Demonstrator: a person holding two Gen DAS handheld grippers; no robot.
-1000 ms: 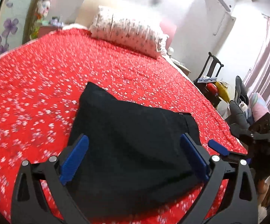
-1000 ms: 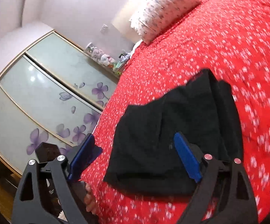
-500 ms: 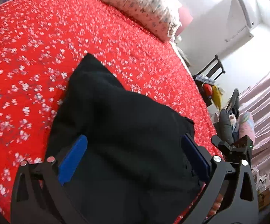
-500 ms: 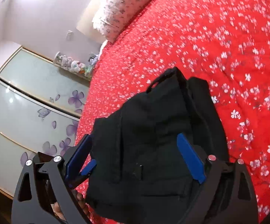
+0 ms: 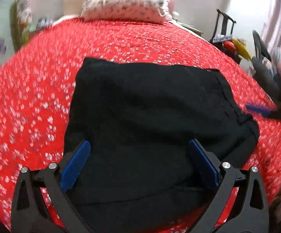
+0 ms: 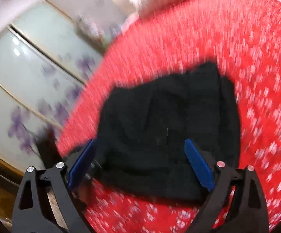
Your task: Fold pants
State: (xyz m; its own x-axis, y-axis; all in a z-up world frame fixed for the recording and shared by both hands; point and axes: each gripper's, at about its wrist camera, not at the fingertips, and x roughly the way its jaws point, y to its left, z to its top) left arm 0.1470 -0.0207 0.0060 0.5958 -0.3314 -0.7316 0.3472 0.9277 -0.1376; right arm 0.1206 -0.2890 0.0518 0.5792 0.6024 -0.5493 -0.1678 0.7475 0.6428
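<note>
The black pants lie folded into a compact rectangle on the red floral bedspread. My left gripper is open and empty, hovering over the near edge of the pants. My right gripper is open and empty over the near edge of the pants from the other side. A blue tip of the right gripper shows at the pants' right edge in the left wrist view. The right wrist view is motion-blurred.
A floral pillow lies at the head of the bed. A chair with clutter stands to the right of the bed. A wardrobe with purple-flower glass doors stands beyond the bed's left side.
Both grippers have swung and pulled back a little from the pants, staying open. The pants lie in the same folded shape.
</note>
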